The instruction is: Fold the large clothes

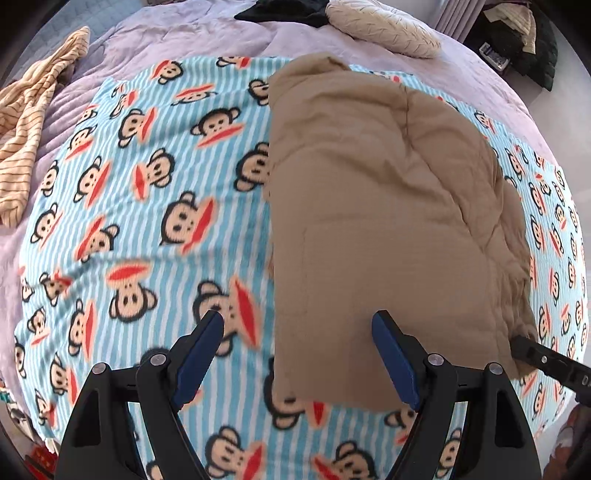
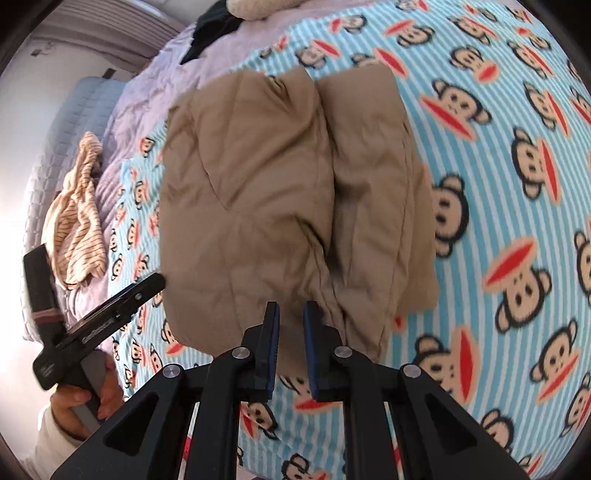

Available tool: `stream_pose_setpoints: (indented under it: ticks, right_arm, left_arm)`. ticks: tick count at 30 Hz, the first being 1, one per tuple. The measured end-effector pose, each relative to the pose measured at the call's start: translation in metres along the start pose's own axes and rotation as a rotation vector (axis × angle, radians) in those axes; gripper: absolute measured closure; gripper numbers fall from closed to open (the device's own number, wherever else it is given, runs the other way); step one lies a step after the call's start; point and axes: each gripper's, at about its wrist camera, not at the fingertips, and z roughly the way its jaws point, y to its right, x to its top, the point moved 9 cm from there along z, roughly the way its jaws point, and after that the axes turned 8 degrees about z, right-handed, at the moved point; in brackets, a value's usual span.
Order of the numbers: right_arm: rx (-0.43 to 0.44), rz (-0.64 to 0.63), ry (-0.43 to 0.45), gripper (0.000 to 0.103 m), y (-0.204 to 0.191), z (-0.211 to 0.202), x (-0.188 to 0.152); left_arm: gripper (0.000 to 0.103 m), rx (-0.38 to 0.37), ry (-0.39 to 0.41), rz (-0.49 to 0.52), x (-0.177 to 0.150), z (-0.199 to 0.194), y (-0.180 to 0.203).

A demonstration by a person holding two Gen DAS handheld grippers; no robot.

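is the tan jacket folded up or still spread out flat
Folded: the tan jacket lies as a compact doubled bundle on the monkey blanket, with a crease down its middle.

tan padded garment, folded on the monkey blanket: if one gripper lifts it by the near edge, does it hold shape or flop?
The tan padded garment will likely flop: its layers sag in soft creases. The puffy, quilted look suggests it is light for its bulk. On the fleecy monkey blanket, pushing would probably bunch it rather than slide it.

We see a tan padded cloth garment [image 1: 388, 206], matt and softly creased, on a fuzzy fleece blanket with blue-white stripes and monkey faces [image 1: 155, 206]. Beneath that we see a lilac quilted cloth bedcover [image 1: 177, 33], matt. A cream-and-brown striped knit cloth [image 1: 33, 122] looks rumpled. Left gripper [image 1: 298, 325]: matt black plastic, blue pads [image 1: 391, 347], shiny metal pins.
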Motion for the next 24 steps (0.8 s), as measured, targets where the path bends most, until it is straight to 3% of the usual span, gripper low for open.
stream_pose_setpoints:
  ticks: [7,11,18,20,24]
  right_arm:
    - [-0.021,0.034,0.017,0.088,-0.006,-0.014,-0.011]
    - [-0.034,0.036,0.033,0.088,-0.01,-0.022,-0.015]
    - [-0.039,0.033,0.055,0.084,-0.021,-0.032,-0.023]
    - [-0.047,0.025,0.064,0.08,-0.024,-0.034,-0.024]
    - [-0.094,-0.023,0.114,0.044,-0.036,-0.046,-0.026]
  left_arm:
    - [0.02,-0.013,0.02,0.01,-0.012,-0.021,-0.002]
    - [0.0,-0.008,0.055,0.031,-0.015,-0.035,0.0]
    - [0.0,0.074,0.094,0.067,-0.022,-0.055,-0.003]
    - [0.0,0.093,0.115,0.062,-0.022,-0.061,-0.006]
    - [0.0,0.06,0.135,0.041,-0.023,-0.069,-0.008]
